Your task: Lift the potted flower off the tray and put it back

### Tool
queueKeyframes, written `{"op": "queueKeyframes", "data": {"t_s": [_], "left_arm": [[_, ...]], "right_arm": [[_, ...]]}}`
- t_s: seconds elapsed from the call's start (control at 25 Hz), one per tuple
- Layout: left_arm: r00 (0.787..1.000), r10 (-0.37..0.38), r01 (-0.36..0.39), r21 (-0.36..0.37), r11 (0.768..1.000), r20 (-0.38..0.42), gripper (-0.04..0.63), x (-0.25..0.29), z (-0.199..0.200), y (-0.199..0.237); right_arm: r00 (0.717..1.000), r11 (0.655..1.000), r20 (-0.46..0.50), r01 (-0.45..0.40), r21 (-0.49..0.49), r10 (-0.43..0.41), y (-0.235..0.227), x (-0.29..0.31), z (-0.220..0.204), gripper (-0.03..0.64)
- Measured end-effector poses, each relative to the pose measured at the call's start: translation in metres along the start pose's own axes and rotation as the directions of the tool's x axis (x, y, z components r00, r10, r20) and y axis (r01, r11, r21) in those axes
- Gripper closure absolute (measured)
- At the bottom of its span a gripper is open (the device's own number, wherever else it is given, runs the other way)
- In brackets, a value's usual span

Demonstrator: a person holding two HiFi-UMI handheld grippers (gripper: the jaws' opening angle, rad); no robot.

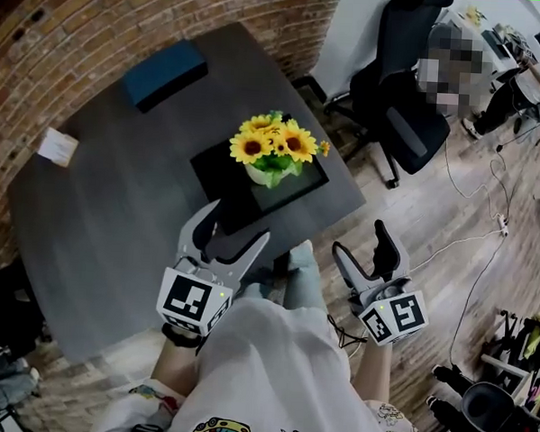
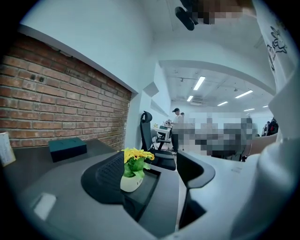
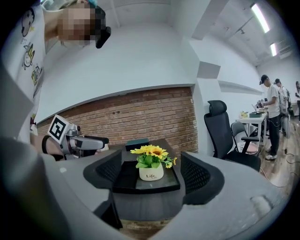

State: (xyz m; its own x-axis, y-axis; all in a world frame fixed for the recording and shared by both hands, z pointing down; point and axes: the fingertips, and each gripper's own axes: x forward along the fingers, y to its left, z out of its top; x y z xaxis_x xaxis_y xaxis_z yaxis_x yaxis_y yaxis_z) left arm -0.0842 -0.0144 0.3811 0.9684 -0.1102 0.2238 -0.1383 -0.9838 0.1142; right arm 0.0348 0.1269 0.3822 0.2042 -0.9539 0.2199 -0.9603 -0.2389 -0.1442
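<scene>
The potted flower (image 1: 275,152) is a small bunch of yellow sunflowers with green leaves in a rounded white pot printed "Life". It stands upright on the tray (image 1: 294,192). The tray is shallow, black and rectangular, and lies flat near one corner of the dark grey table (image 1: 117,203).

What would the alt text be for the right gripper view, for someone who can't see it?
A small white pot of yellow sunflowers stands on a square black tray on a dark grey table, framed between the open right tongs, which touch nothing. Behind are a brick wall and a black office chair.
</scene>
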Motion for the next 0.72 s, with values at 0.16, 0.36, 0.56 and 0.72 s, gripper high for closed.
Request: {"op": "queueKeyframes", "data": {"t_s": [0.16,0.36,0.56,0.72], "left_arm": [[0.999,0.051,-0.051,-0.014,0.999,0.000,0.230,0.002,0.000,0.010],[0.984,0.177,-0.176,-0.035,0.984,0.034,0.214,0.011,0.014,0.032],[0.954,0.296,-0.294,-0.044,0.955,0.050,0.189,0.031,0.025,0.050],[0.920,0.386,-0.382,-0.067,0.922,0.065,0.186,0.048,0.036,0.059]], "right_arm": [[0.998,0.998,-0.021,-0.066,-0.016,0.066,-0.004,0.020,0.003,0.216],[0.983,0.983,-0.032,-0.181,-0.041,0.179,-0.024,0.061,0.017,0.206],[0.941,0.939,-0.031,-0.338,-0.069,0.336,-0.038,0.112,0.036,0.204],[0.894,0.888,-0.036,-0.449,-0.096,0.448,-0.050,0.142,0.050,0.204]]}}
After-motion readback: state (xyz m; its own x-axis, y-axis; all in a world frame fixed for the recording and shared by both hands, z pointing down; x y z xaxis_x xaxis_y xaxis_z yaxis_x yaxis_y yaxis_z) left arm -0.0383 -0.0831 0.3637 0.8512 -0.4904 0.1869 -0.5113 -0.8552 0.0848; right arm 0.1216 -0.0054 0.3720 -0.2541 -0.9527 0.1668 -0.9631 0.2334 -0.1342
